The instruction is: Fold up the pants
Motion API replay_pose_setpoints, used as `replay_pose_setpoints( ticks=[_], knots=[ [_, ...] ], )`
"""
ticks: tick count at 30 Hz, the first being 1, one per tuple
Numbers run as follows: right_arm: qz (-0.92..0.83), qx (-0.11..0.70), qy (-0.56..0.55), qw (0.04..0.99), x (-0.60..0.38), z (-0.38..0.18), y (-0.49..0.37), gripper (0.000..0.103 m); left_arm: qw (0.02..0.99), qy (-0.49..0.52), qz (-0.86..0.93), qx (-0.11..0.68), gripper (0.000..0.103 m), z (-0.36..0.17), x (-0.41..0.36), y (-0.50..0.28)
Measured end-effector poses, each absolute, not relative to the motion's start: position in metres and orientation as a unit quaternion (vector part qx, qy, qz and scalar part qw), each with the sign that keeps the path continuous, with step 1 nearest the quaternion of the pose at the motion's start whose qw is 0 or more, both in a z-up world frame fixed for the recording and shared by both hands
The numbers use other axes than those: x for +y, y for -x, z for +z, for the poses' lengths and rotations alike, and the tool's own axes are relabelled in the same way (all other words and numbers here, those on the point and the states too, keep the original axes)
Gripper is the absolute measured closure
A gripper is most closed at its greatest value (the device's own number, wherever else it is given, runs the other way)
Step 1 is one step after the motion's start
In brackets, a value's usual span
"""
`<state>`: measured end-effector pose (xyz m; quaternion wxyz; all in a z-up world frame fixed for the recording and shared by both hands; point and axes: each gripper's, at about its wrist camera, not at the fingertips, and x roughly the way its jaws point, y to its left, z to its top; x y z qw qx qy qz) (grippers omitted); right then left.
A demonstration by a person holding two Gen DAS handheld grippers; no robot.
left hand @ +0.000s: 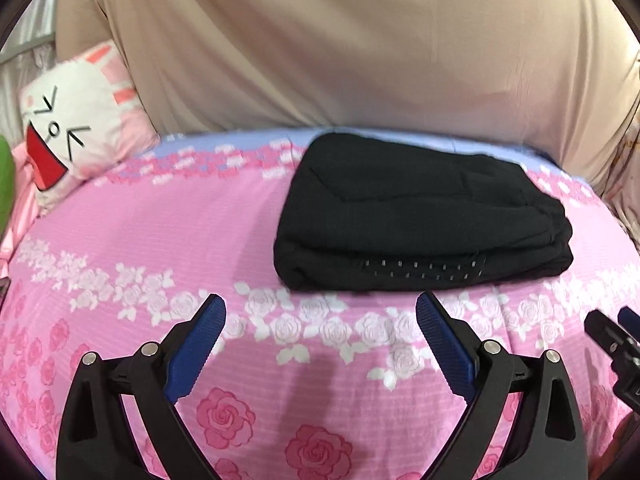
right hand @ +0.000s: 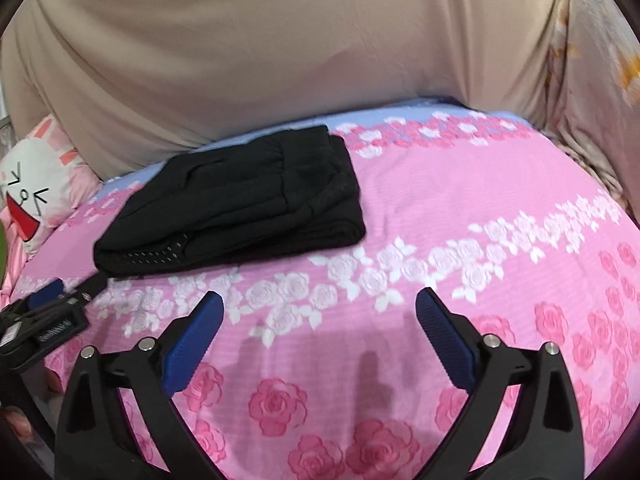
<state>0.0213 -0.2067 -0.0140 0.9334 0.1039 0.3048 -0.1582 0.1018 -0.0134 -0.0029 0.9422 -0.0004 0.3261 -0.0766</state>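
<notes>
A pink bedsheet [left hand: 132, 240] printed with roses covers the bed. Nearest, just short of the pants, the left gripper [left hand: 320, 320] hovers over the sheet with jaws spread wide and nothing between them. The right gripper [right hand: 319, 316], nearer than the pants and to their right, has its jaws equally spread and empty. The black pants [left hand: 420, 220] lie folded into a compact stack on the sheet. Left of the pants sits a cartoon-face pillow [left hand: 76, 128]; beyond them rises a beige cloth [left hand: 340, 40].
</notes>
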Motion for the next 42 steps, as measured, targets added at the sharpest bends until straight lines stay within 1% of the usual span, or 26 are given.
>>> replay_pose_setpoints(
  ticks=[5, 12, 19, 23, 31, 42],
  knots=[
    [-0.162, 0.306, -0.095, 0.933, -0.202, -0.015, -0.022, 0.007, 0.945, 0.001, -0.075, 0.319, 0.009, -0.001, -0.013, -0.1],
    [-0.191, 0.321, -0.038, 0.927, -0.183, -0.018, -0.03, 0.006, 0.95, -0.007, -0.053, 0.309, 0.007, 0.001, -0.014, -0.097],
    [-0.187, 0.312, -0.044, 0.931, -0.182, -0.016, -0.026, 0.006, 0.955, -0.011, -0.056, 0.292, 0.006, 0.005, -0.013, -0.093],
    [-0.185, 0.306, -0.046, 0.933, -0.182, -0.015, -0.024, 0.005, 0.954, -0.031, -0.057, 0.292, 0.006, 0.005, -0.018, -0.09],
    [-0.185, 0.306, -0.046, 0.933, -0.181, -0.015, -0.023, 0.005, 0.954, -0.036, -0.062, 0.292, 0.006, 0.007, -0.021, -0.087],
    [-0.186, 0.305, -0.047, 0.933, -0.178, -0.014, -0.023, 0.005, 0.95, 0.0, -0.074, 0.303, 0.005, 0.006, -0.013, -0.09]
  ],
)
